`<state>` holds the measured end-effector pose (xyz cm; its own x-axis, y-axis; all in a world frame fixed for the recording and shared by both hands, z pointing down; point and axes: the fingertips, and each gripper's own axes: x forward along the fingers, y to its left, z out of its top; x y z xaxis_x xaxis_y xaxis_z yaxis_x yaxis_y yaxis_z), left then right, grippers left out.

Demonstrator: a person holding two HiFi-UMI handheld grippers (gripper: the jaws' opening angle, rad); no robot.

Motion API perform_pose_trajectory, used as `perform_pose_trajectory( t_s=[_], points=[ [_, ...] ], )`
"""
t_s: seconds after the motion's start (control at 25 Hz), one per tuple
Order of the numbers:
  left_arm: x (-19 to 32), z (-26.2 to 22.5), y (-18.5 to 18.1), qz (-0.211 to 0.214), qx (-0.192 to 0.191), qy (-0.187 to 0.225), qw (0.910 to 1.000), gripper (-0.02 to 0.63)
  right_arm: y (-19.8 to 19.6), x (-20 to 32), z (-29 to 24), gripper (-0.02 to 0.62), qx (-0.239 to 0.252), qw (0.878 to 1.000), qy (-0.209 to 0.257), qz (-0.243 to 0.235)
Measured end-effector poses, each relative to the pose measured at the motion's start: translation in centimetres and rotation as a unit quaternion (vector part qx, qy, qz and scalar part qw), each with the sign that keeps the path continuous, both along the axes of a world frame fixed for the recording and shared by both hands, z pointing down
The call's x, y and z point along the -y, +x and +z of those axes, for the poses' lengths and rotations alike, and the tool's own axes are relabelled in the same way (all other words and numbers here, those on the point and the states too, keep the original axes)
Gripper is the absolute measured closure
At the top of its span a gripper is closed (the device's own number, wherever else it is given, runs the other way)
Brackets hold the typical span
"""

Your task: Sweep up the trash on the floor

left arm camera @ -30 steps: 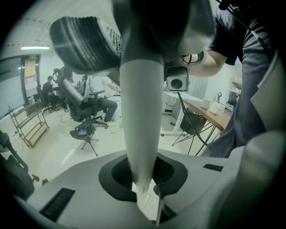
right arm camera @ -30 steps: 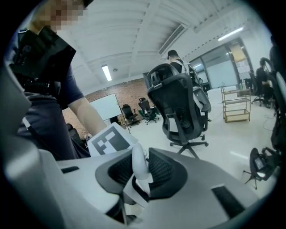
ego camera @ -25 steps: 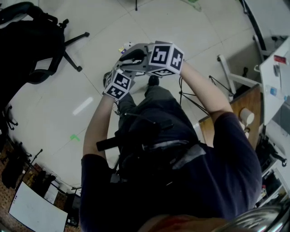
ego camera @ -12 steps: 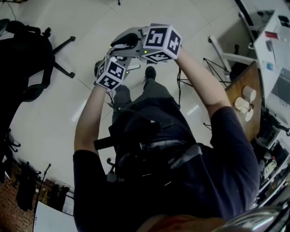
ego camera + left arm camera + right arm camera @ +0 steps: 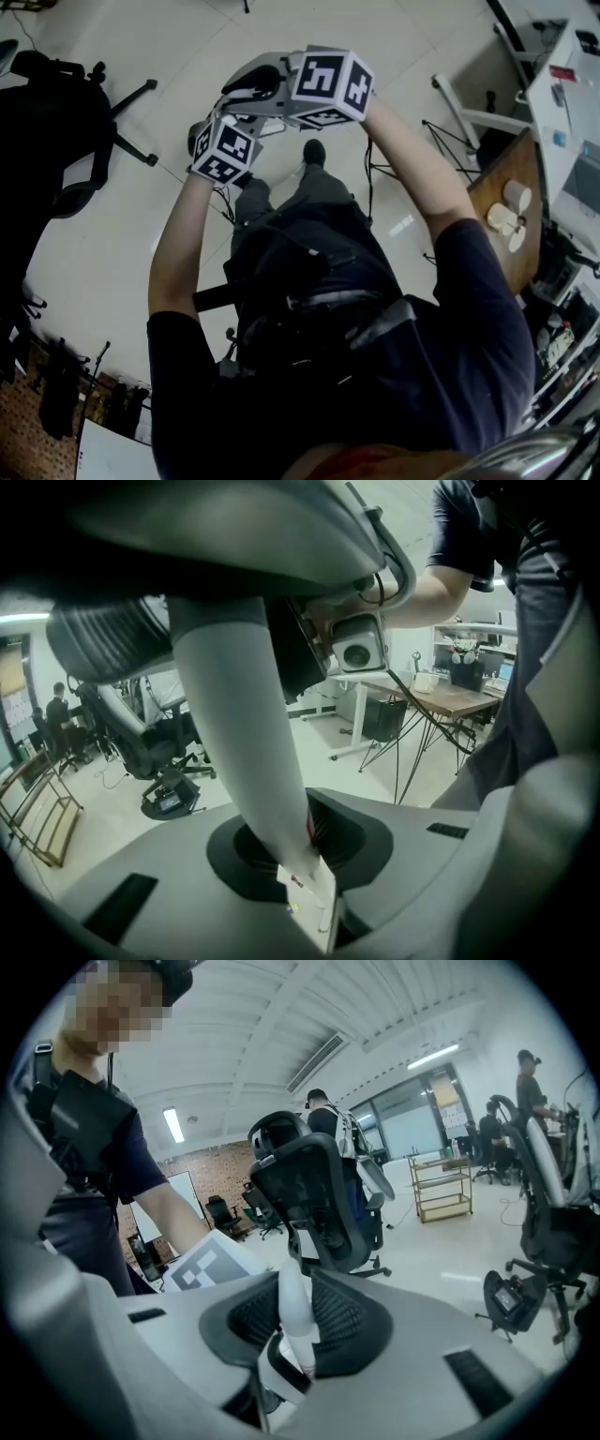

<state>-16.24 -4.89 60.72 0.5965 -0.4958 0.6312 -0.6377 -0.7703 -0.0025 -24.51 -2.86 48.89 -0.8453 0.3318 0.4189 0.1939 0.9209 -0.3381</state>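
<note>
Over the tiled floor [image 5: 103, 253], the person [image 5: 375, 375] stands beside a black chair [image 5: 56, 122] and a wooden desk [image 5: 489, 183]. Compared with one second ago, both grippers sit higher and further left in the head view. That view shows one chair, one wooden desk and two grippers. The left gripper [image 5: 309, 897] jaws are clamped on a white handle [image 5: 239, 733]. The right gripper [image 5: 292, 1358] jaws likewise grip a white handle. Whether both hold the same handle cannot be determined.

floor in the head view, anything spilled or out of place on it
Nothing stands out. The pale tiled floor shows no litter or spill in this view, and the black office chair stands upright at the left.
</note>
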Motion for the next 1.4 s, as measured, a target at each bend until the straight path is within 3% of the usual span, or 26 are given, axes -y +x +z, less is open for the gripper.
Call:
perform_pose_trajectory(
  t_s=[0.72, 1.16, 1.4],
  points=[
    [2.6, -1.3, -1.7, -0.009, 0.037, 0.028, 0.9989, 0.557, -0.7, 1.8, -1.6, 0.496, 0.02, 1.0, 0.023, 0.002],
    [2.3, -2.1, -1.6, -0.005, 0.043, 0.026, 0.9987, 0.557, 0.1, 1.1, -2.6, 0.494, 0.024, 0.999, 0.025, 0.011],
    [1.8, -4.5, -1.3, 0.001, 0.027, 0.015, 0.9995, 0.557, 0.1, 1.1, -5.0, 0.495, 0.041, 0.998, 0.034, 0.02]
  ],
)
